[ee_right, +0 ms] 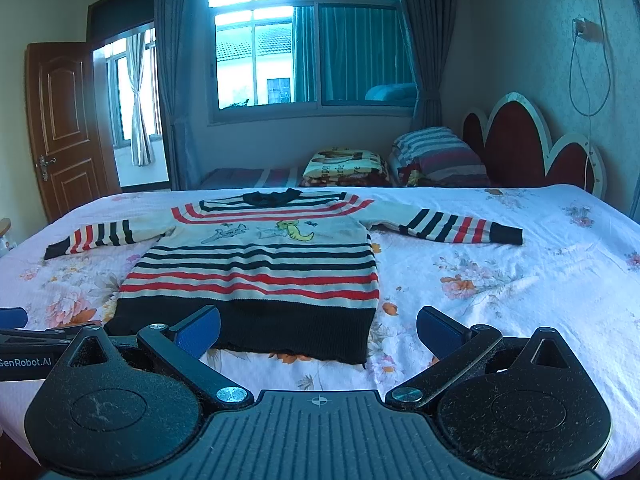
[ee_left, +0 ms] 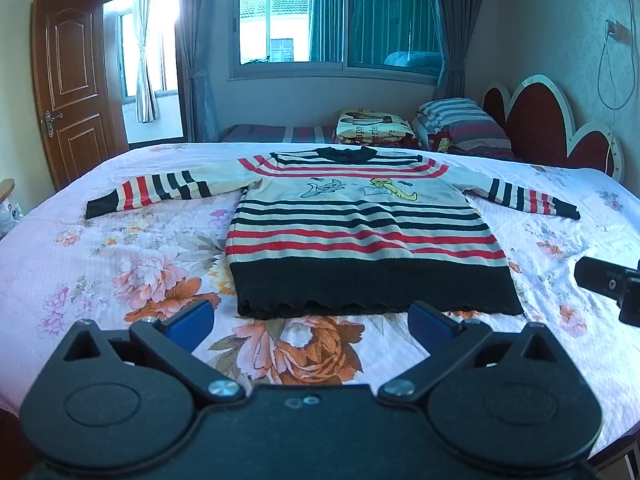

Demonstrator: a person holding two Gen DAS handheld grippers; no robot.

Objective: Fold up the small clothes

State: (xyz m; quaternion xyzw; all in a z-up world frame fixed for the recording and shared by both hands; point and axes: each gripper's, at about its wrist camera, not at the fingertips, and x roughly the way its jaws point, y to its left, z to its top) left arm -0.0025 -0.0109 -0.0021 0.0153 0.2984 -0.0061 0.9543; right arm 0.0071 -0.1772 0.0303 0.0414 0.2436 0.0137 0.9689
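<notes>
I see the bed (ee_left: 100, 240) carrying a striped knit sweater (ee_left: 360, 232), spread flat face-up near its near edge, hem toward me and sleeves out toward the side edges. It looks soft, limp and fairly thick, so I judge it will sag and needs pinching at the hem corners or cuffs. My left gripper (ee_left: 310, 322) and right gripper (ee_right: 318, 330) hover spread wide, holding nothing.

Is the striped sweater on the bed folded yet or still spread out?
Spread out. The striped sweater lies flat on the bed, both sleeves stretched sideways, hem unfolded.
</notes>
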